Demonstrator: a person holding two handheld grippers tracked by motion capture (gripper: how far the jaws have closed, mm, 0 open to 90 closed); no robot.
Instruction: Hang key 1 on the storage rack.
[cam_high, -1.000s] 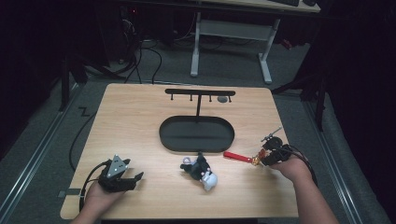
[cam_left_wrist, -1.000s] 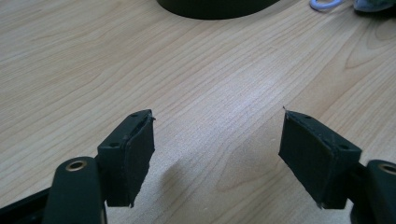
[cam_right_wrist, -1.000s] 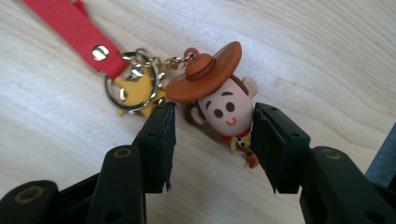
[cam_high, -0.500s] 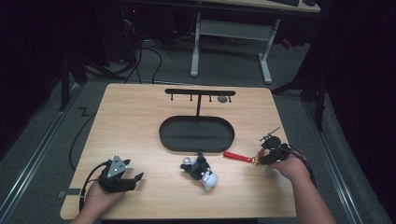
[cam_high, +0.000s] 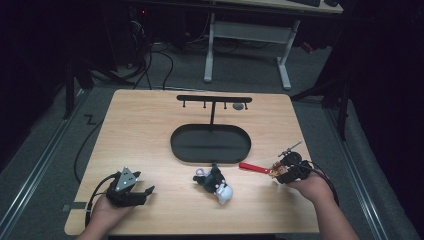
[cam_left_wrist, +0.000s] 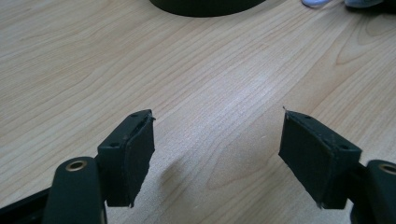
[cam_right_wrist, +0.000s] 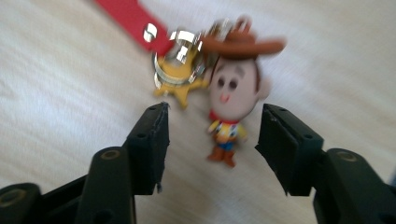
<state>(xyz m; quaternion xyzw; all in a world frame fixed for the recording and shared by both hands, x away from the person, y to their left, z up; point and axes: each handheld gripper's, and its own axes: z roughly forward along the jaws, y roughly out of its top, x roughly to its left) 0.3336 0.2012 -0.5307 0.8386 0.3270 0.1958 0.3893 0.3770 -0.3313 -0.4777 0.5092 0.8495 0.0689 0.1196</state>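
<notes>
Now | cowboy keychain (cam_right_wrist: 229, 107) flat, strap (cam_high: 254, 167) twd tray (cam_high: 210, 157) | R gripper (cam_right_wrist: 212, 140) jaws just opened

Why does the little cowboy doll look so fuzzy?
In the right gripper view the cowboy keychain is blurred, its metal ring glaring; the left gripper view shows sharp wood grain on the table; in the high view the room behind is dark.

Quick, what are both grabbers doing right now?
Left gripper: open, holding nothing.
Right gripper: open, jaws just widened around the small cowboy-doll keychain with red strap, not squeezing it.

Dim surroundings, table (cam_high: 150, 125) lit from above; right gripper view blurred, soft shadows.
</notes>
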